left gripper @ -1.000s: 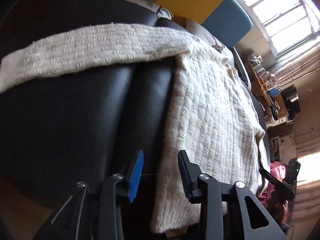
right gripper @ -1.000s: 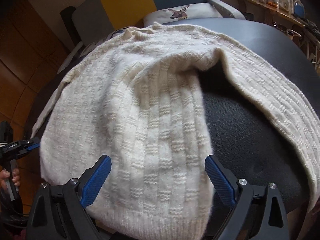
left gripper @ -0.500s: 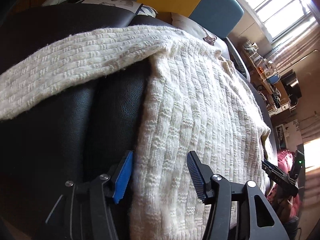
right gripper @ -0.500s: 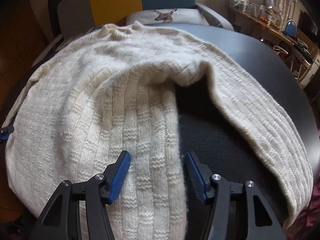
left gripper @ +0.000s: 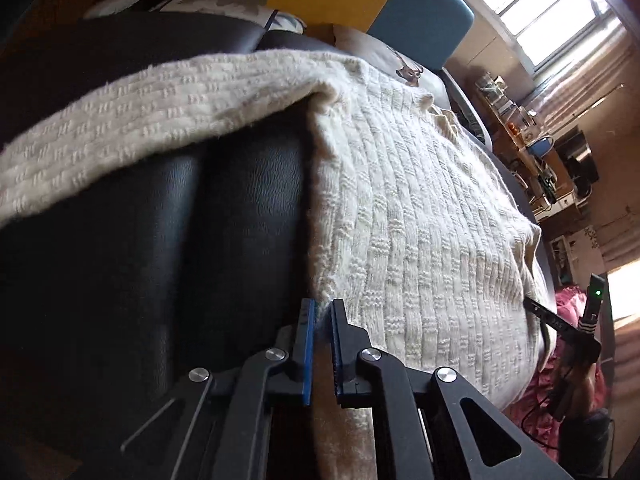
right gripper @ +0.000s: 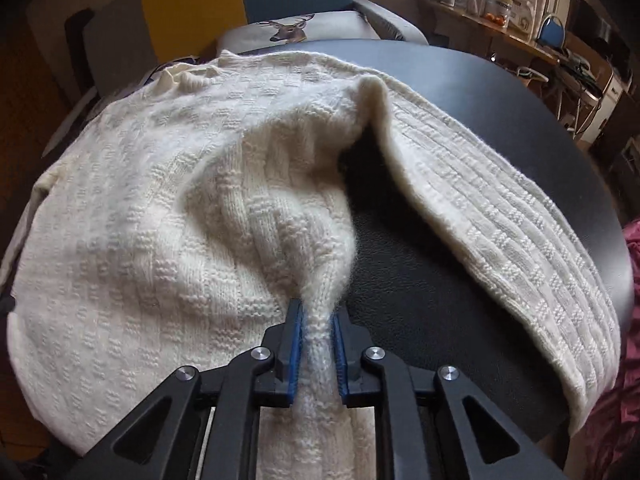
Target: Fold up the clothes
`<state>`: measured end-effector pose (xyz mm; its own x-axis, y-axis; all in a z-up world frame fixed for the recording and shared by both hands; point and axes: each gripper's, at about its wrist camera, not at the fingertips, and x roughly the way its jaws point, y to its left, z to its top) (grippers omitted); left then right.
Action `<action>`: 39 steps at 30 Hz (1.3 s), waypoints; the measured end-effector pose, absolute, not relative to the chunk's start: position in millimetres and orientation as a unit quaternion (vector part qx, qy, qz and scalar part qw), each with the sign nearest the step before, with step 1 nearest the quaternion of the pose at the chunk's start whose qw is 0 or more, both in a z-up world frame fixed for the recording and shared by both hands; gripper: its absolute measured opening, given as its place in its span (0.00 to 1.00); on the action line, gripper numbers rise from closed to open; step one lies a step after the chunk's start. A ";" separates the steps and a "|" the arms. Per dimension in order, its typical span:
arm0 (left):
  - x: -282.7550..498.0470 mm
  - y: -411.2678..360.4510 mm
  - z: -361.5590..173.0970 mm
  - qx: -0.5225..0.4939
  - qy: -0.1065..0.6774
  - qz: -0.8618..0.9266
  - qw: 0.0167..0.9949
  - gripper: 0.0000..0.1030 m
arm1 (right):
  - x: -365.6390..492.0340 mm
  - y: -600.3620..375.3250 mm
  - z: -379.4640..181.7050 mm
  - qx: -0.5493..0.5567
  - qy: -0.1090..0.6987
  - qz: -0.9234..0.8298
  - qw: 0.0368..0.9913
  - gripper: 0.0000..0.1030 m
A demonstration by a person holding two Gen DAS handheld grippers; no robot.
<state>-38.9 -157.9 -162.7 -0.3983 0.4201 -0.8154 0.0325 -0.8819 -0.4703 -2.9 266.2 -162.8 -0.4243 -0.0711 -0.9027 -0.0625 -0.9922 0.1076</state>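
The cream textured-knit sweater point(right gripper: 168, 216) is lying spread over a black leather-look padded surface point(left gripper: 224, 216), sleeves out to both sides.

Left wrist view: the left gripper point(left gripper: 320, 312) is sitting w/ its jaws all but together, pinching the sweater's side edge near the hem; the blue pads point(left gripper: 307, 344) are showing only a thin strip of knit between them. One sleeve point(left gripper: 132, 120) is running off to the left across the black surface. Only this view is showing the bright barred window point(left gripper: 560, 8) and, at far right, the right gripper's black body w/ a green light point(left gripper: 596, 304) beside a magenta cloth point(left gripper: 576, 364).

Right wrist view: the right gripper point(right gripper: 317, 316) is closing its jaws on the opposite side edge, a bunched ridge of knit pressed between the pads & rising into a fold toward the armpit. Only here are the other sleeve point(right gripper: 520, 248), the neckline point(right gripper: 180, 76) at the far end & a grey deer-print cushion point(right gripper: 292, 32) in full showing. Left gripper not clearly visible here.

Both views are taking in the yellow & teal panels behind, and the cluttered wooden shelf point(right gripper: 500, 20) along the wall.
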 end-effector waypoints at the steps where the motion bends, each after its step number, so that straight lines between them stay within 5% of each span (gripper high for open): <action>1: -41.1 -162.3 -162.2 -0.533 -0.224 0.808 0.119 0.14 | -1.7 266.6 -161.6 0.537 -0.060 -0.841 0.003 0.24; 7: -69.3 -172.7 -141.6 -0.489 -0.236 0.834 0.094 0.55 | -5.5 259.4 -130.1 0.488 -0.032 -0.872 0.013 0.24; 12: -105.4 -154.7 -152.2 -0.506 -0.209 0.831 0.092 0.56 | -55.8 276.3 -143.2 0.498 -0.192 -0.844 0.042 0.25; 16: -115.3 -135.7 -165.8 -0.520 -0.163 0.834 0.082 0.52 | -89.3 313.1 -168.9 0.490 -0.300 -0.818 -0.028 0.25; 20: -110.5 -116.3 -166.7 -0.521 -0.060 0.849 0.060 0.39 | -137.8 310.3 -171.5 0.510 -0.096 -0.846 -0.128 0.22; 23: -111.2 -125.0 -166.5 -0.525 -0.083 0.845 0.061 0.34 | -154.2 313.7 -173.2 0.510 -0.018 -0.844 -0.167 0.19; 32: -104.6 -153.2 -157.1 -0.517 -0.159 0.838 0.073 0.40 | -109.4 308.3 -136.9 0.500 -0.074 -0.861 -0.055 0.25; 39: -82.1 -217.3 -128.6 -0.467 -0.177 0.866 -0.003 0.40 | -89.2 204.4 -114.7 0.467 -0.082 -0.872 0.122 0.27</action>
<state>-82.1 -217.3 -128.6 -0.5643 0.1603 -0.8098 0.1707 -0.9371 -0.3045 -89.2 204.4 -114.7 -0.5334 -0.2889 -0.7950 0.1355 -0.9569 0.2568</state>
